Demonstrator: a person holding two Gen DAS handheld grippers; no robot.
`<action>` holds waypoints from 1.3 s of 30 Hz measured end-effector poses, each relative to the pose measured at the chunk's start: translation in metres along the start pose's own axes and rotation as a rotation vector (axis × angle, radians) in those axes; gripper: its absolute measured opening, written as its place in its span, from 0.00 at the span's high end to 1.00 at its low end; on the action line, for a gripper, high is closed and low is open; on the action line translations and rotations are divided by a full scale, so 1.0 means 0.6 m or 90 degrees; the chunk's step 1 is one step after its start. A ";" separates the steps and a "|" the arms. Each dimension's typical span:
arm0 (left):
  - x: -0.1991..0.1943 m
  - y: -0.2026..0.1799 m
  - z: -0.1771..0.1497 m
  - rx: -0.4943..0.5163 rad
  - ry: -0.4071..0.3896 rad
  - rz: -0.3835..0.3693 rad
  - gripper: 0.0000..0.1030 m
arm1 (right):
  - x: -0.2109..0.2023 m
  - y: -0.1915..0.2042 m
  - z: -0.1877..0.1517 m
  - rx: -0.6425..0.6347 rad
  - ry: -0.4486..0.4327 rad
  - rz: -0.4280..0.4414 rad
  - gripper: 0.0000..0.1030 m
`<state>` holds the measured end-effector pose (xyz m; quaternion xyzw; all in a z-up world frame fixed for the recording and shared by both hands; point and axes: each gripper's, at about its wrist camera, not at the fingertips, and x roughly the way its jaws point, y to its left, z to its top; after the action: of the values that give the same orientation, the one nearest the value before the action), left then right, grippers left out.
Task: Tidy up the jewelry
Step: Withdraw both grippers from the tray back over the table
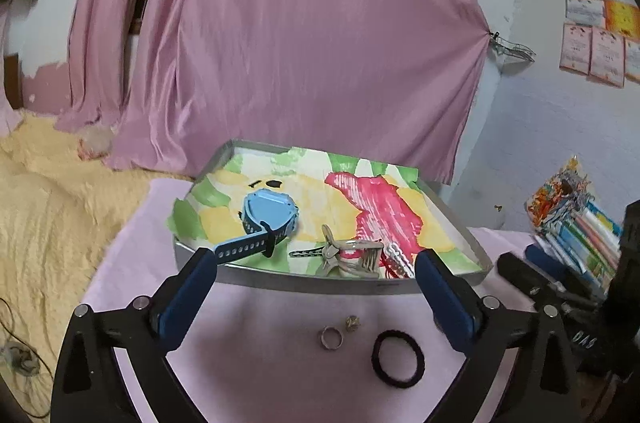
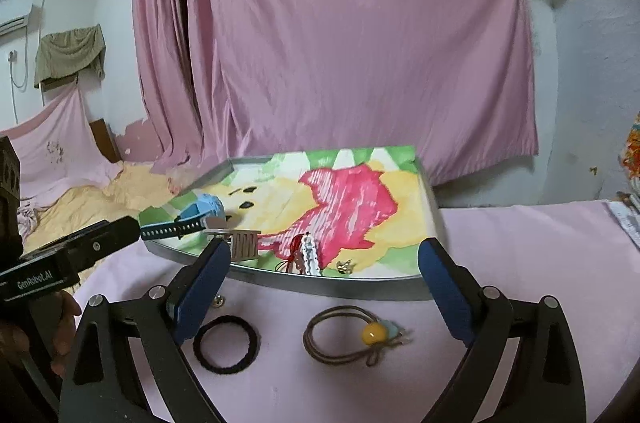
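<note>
Black hair tie [image 2: 226, 343] just beside wide-spread right tool's [image 2: 326, 255] left finger.

The pink-covered surface [image 2: 520, 255] carries a metal tray [image 2: 360, 288]; near its front edge lie a black hair tie [image 2: 226, 343], a beaded hair tie [image 2: 352, 337], a ring [image 1: 331, 338] and a small stud [image 1: 352, 322].

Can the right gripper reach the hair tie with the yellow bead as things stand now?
Probably yes. The right gripper is open, and the hair tie with the yellow bead lies flat on the pink cloth just below its jaws, with nothing on top of it.
</note>
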<state>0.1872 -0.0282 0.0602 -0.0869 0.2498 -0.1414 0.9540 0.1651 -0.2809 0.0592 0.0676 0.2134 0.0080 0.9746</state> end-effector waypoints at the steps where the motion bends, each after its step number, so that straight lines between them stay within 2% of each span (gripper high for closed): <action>1: -0.007 -0.003 -0.003 0.010 -0.007 0.008 0.02 | -0.010 -0.002 -0.001 0.000 -0.010 -0.004 0.10; 8: -0.048 -0.020 -0.023 0.045 -0.060 0.019 0.01 | -0.067 -0.013 -0.014 -0.009 -0.063 -0.022 0.09; 13: -0.062 -0.032 -0.032 0.056 -0.067 0.015 0.01 | -0.086 -0.020 -0.023 -0.013 -0.067 -0.032 0.08; 29: -0.070 -0.049 -0.066 0.068 -0.047 0.008 0.01 | -0.107 -0.035 -0.047 -0.018 -0.056 -0.046 0.08; 39: -0.044 -0.052 -0.082 0.069 0.024 0.012 0.01 | -0.082 -0.049 -0.057 -0.015 -0.005 -0.070 0.08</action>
<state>0.1335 -0.0541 0.0374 -0.0298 0.2604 -0.1470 0.9538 0.1058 -0.3076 0.0450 0.0444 0.2127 -0.0432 0.9751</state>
